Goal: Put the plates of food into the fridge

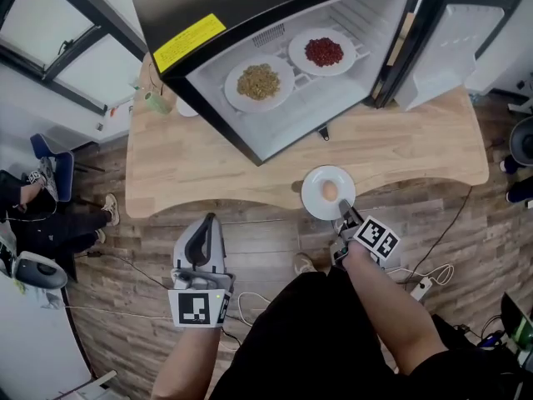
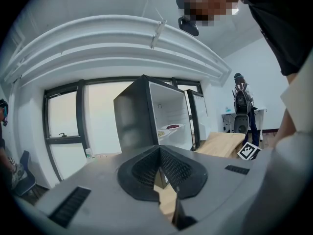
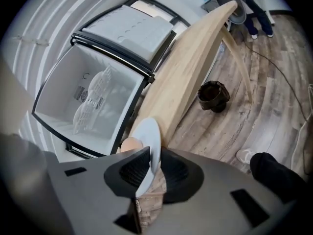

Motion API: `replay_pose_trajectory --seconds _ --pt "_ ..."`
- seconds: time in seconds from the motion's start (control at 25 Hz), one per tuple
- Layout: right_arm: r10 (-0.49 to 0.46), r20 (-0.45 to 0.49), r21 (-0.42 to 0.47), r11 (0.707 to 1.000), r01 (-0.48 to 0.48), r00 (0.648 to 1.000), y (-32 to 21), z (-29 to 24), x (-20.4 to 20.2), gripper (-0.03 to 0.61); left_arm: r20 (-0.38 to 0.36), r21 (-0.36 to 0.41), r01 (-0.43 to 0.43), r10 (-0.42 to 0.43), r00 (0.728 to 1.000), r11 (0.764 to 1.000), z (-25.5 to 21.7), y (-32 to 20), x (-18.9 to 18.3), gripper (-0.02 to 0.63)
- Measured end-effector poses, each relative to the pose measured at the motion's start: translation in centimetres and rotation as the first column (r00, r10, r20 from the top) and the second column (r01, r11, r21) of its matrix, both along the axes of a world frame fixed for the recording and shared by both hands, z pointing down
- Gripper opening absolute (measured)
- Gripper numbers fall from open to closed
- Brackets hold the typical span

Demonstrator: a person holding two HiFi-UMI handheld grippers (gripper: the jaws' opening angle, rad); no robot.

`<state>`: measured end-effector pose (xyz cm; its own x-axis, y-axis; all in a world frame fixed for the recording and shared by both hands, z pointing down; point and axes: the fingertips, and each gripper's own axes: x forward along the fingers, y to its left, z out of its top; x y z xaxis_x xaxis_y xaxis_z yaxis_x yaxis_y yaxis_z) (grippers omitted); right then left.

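Note:
A white plate (image 1: 312, 197) with a pale round piece of food (image 1: 330, 190) sits at the front edge of the wooden table (image 1: 208, 165). My right gripper (image 1: 344, 215) reaches it from below the edge. In the right gripper view the plate's rim (image 3: 150, 141) stands between the pads, and the right gripper (image 3: 152, 168) is shut on it. The open fridge (image 1: 275, 136) lies on the table with a plate of yellowish grains (image 1: 236, 100) and a plate of red food (image 1: 297, 57) on its shelf. My left gripper (image 1: 206, 221) hangs shut and empty in front of the table, left gripper (image 2: 159, 148) pointing at the fridge (image 2: 132, 116).
The fridge door (image 1: 450, 40) stands open at the right. A bottle and small items (image 1: 154, 98) sit at the table's back left. A dark bin (image 3: 213, 96) stands under the table. A power strip with cables (image 1: 420, 286) lies on the floor; a seated person's legs (image 1: 33, 207) are at left.

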<state>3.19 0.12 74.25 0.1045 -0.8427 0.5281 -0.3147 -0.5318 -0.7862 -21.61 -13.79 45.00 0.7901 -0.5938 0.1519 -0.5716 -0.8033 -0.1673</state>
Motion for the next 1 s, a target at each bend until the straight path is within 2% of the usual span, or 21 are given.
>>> replay_pose_trajectory --seconds 0.12,0.28,0.48,0.72,1.0 --pt "0.017 0.025 0.001 1.0 -0.017 1.0 0.5 -0.4 -0.2 0.067 -0.011 0.0 -0.009 0.009 1.0 1.0 0.0 0.2 0.5 0.005" --pt "0.039 0.042 0.067 0.997 -0.042 0.998 0.9 -2.3 0.0 0.035 -0.032 0.002 -0.024 0.024 0.999 1.0 -0.4 0.6 1.2 0.005" --pt "0.039 0.089 0.133 0.99 -0.051 0.995 0.8 -5.5 -0.3 0.032 -0.078 -0.011 -0.027 0.026 0.997 1.0 -0.5 0.7 1.3 0.005" --pt "0.02 0.04 0.181 0.983 -0.027 0.999 0.5 -10.4 1.1 0.032 -0.125 -0.033 -0.007 0.003 0.992 0.999 -0.3 0.1 1.3 0.005" --pt "-0.008 0.008 0.22 0.975 0.006 1.0 -2.1 -13.6 2.2 0.032 -0.156 -0.005 0.011 -0.012 0.988 1.0 -2.1 -1.3 2.2 0.005"
